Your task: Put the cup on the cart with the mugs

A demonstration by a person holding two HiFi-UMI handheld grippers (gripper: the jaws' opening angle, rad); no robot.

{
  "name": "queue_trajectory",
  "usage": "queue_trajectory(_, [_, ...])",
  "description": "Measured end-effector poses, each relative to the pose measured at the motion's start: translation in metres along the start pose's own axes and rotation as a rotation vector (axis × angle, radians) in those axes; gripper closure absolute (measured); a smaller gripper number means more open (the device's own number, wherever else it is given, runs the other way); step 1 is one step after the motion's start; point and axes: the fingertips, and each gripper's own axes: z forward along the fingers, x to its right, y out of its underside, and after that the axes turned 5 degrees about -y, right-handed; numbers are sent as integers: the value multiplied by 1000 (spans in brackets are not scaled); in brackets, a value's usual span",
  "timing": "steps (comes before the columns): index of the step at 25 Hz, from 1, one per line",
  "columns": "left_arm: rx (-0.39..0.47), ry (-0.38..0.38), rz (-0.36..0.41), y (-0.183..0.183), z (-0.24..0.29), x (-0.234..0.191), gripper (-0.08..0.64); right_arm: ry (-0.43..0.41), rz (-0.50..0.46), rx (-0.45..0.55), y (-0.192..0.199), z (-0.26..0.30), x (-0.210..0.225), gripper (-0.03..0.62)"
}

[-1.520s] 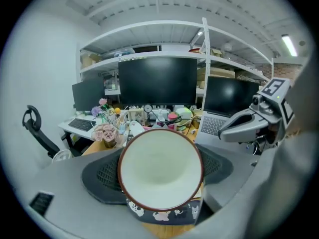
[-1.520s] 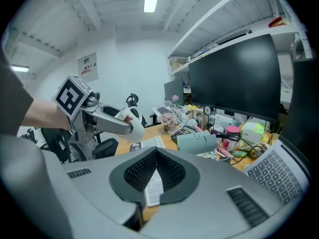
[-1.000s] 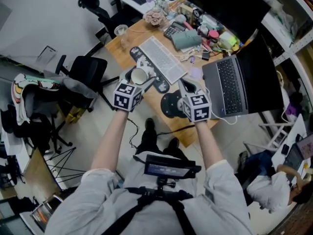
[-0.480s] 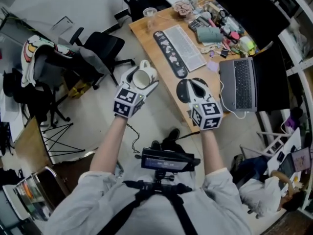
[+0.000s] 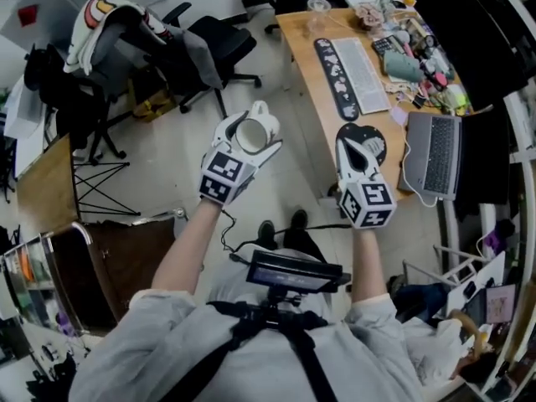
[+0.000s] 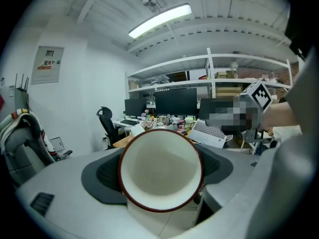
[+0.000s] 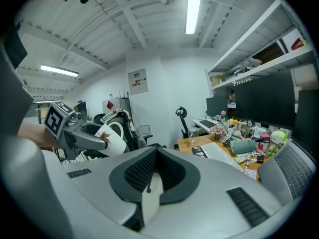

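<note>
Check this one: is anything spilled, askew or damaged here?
Only the cup stands out: the left gripper holds it tilted, mouth leaning back toward the gripper rather than upright. It looks empty, so nothing spills, and its rim shows no chips. The desk is cluttered, but nothing looks knocked over.

Bare floor (image 5: 280, 182) gives a wide, open lane between the table (image 5: 306, 74) on the right and the seats on the left. That left side is hemmed by a black office chair (image 5: 226, 44) and a chair piled with clothes (image 5: 113, 23). A thin-legged stand (image 5: 96, 182) and a brown cabinet (image 5: 117, 262) block the lower left. The table's top is crowded with a keyboard (image 5: 366, 74), a laptop (image 5: 435, 153) and small clutter, leaving only its near edge strip bare.
</note>
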Motion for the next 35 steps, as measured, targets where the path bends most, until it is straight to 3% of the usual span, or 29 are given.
queue_trajectory(8, [6,-165,-83,22,-79,11,143,-175,-79,4,-5,-16,-57,591])
queue_trajectory(16, [-13,-339,-133,53,-171,57,143,-373,-144,-44,27,-56,-128,591])
queue_trajectory(28, [-18,-530,-213,86,-286,100,143,-578,-200,-64,46,-107,-223,591])
queue_trajectory(35, [-16,-662,-274,122,-375,100,143,-720,-240,-77,61,-114,-316,591])
